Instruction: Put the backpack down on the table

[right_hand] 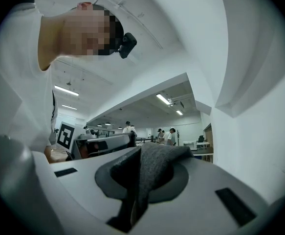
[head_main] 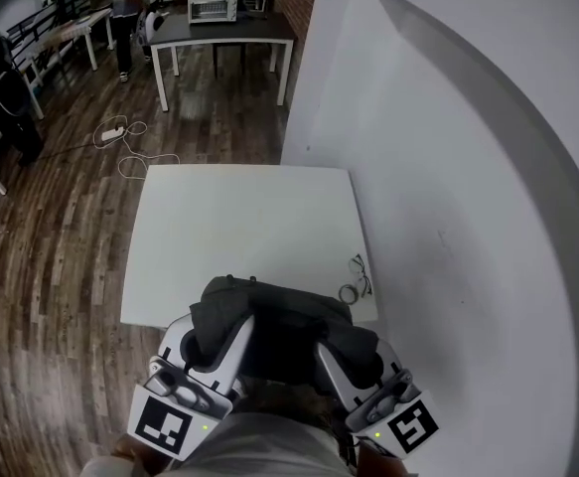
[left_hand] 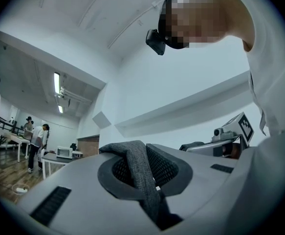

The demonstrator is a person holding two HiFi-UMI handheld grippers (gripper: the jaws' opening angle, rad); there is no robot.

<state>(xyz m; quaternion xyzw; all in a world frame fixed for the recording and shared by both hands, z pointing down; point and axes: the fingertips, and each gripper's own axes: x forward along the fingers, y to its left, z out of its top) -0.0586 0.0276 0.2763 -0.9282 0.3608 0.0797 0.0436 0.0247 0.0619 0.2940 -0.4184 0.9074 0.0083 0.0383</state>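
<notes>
A dark grey backpack [head_main: 279,316] hangs between my two grippers at the near edge of the white table [head_main: 239,217], its front part over the tabletop. My left gripper [head_main: 219,328] is shut on a grey woven strap [left_hand: 141,173], which runs up between its jaws. On the other side, my right gripper [head_main: 337,348] is shut on the backpack's other grey strap [right_hand: 151,170]. Both grippers point roughly level, with their marker cubes toward me. The backpack's underside is hidden.
A pair of glasses [head_main: 357,278] lies near the table's right front corner. A white wall [head_main: 468,217] runs close along the table's right side. Farther back stand a dark table with a white oven [head_main: 213,8], floor cables [head_main: 120,137] and people at the far left.
</notes>
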